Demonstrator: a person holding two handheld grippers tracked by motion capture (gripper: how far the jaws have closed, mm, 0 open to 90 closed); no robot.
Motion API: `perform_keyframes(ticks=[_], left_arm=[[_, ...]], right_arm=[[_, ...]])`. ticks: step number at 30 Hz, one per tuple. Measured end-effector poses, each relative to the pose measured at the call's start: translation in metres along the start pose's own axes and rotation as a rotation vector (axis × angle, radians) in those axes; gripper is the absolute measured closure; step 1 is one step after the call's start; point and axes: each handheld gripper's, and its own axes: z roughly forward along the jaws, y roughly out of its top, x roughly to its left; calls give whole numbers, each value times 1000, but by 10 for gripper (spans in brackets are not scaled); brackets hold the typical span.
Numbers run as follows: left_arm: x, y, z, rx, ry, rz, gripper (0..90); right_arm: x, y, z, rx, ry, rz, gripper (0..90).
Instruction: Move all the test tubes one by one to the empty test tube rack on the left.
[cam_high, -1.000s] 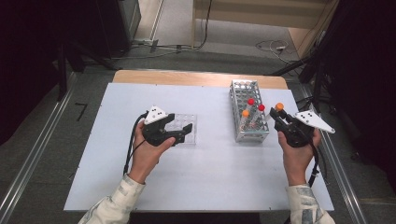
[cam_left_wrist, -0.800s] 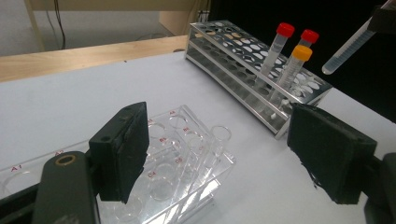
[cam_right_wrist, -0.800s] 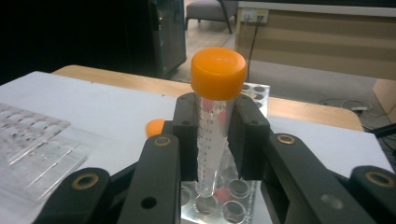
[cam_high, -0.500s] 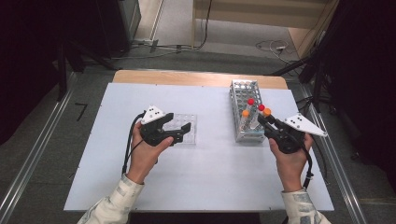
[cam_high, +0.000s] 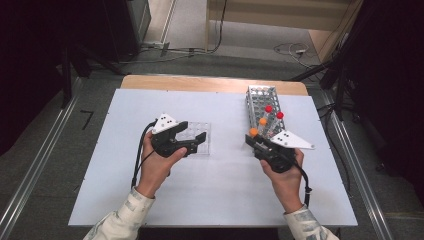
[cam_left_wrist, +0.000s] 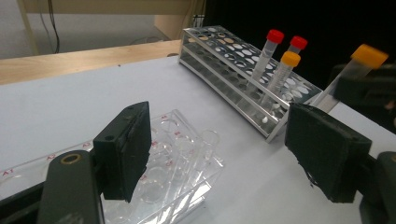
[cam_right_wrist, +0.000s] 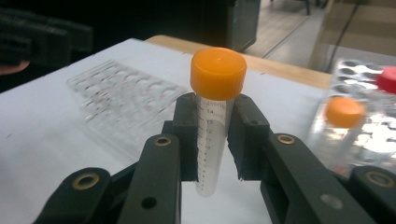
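Looks like it's midway; right claw (cam_right_wrist: 211, 140) is clamped on an orange-capped tube (cam_right_wrist: 215, 116), out of the rack (cam_high: 264, 107) by the worktop's far right edge; left claw (cam_left_wrist: 219, 154) gapes wide over the clear well plate (cam_left_wrist: 180, 156) mid-worktop, gripping nothing; placing the tube is what's left.

Tube (cam_right_wrist: 211, 140) w/ orange cap (cam_right_wrist: 218, 72) is looking like clear, frosted plastic w/ printed marks; cap matt, smooth. Jaw pads of right gripper (cam_right_wrist: 212, 135) are showing matt black, rubbery, edges rough. Rack (cam_left_wrist: 233, 70) is shining as perforated metal. Well plate (cam_left_wrist: 173, 158) is gleaming: glossy transparent plastic. Table (cam_high: 220, 195) is looking matt white, w/ wood edge at back.
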Motion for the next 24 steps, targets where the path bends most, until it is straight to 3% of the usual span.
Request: perform_keyframes(ticks=[6,15,24], left_arm=[[-11,0,2,4,-31,22,240],[-34,-3,8,25,-94,64,278],[-46,-8,13,42,-124,102,475]], right_arm=[[24,-6,18,31,54,-37,712],[44,-13,34,70,98,-66,712],[58,-15,41,83,127,-101,712]])
